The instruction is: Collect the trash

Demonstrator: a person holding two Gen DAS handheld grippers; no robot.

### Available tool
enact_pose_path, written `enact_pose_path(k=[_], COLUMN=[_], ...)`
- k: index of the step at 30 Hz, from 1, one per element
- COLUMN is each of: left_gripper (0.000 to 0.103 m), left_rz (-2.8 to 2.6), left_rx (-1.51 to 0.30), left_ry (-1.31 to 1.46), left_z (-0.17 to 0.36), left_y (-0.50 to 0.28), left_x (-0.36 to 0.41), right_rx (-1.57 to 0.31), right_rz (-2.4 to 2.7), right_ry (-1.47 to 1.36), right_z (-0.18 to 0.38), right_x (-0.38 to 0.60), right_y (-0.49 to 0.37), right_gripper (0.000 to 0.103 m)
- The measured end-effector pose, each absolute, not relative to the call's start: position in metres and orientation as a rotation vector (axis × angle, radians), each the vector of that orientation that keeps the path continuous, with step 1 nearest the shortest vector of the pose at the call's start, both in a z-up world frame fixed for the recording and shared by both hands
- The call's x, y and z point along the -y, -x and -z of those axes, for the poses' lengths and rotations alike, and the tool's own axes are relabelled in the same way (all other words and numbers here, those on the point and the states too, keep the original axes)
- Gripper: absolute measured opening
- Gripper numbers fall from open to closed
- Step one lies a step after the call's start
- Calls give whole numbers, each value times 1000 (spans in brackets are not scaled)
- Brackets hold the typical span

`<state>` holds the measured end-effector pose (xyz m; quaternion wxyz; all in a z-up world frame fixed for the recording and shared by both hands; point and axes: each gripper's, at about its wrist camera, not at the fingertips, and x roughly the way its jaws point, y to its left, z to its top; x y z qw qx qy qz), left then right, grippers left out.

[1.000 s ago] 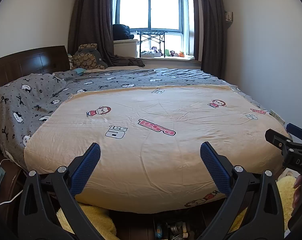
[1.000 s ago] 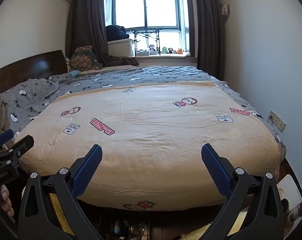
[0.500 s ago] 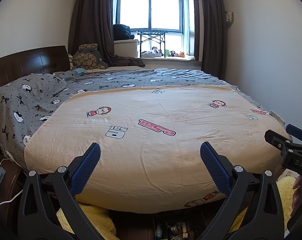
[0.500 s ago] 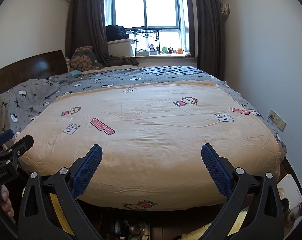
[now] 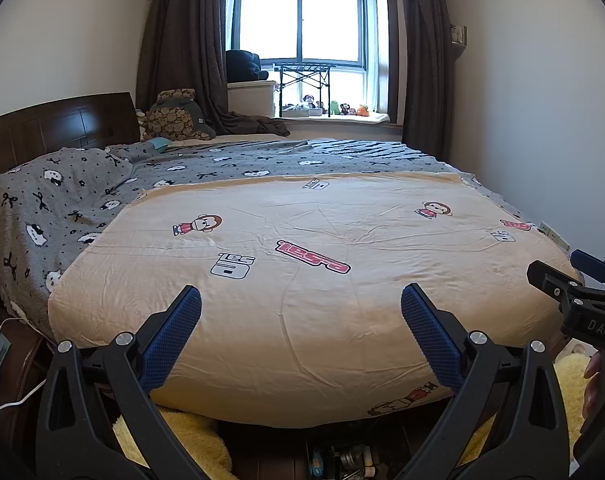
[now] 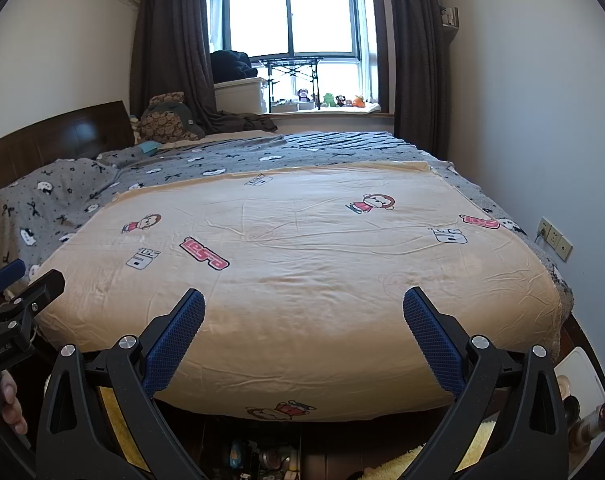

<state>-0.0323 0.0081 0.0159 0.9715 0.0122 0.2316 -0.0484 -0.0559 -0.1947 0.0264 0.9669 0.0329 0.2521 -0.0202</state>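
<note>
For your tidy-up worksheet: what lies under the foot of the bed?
Under the bed, a few small bottles and containers show on the dark floor, beside a yellow fluffy rug. Farther back, shadow and the mattress hide everything.

This is a bedroom in a home. A wide bed (image 5: 302, 264) fills most of the room, under a tan cartoon-print sheet (image 5: 342, 300) and a grey blanket (image 5: 62, 208). A dark wooden headboard (image 5: 54, 128) stands at the bed's left side. Beyond the bed, a window (image 5: 298, 24) with dark curtains (image 5: 182, 40) has small toys (image 5: 334, 108) on its sill.
</note>
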Motion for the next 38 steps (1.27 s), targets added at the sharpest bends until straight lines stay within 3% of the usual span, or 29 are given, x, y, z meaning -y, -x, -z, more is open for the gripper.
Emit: enact_pose_path(k=[38], left_gripper=[95], left_rz=[109], left_rx=[-462], left_ry=[-27], left_z=[-19], left_y=[32], left_x=[-4], right_rx=[-520], right_rz=[47], right_ry=[-68], right_z=[-26], right_x=[196], right_y=[56], right_gripper=[100])
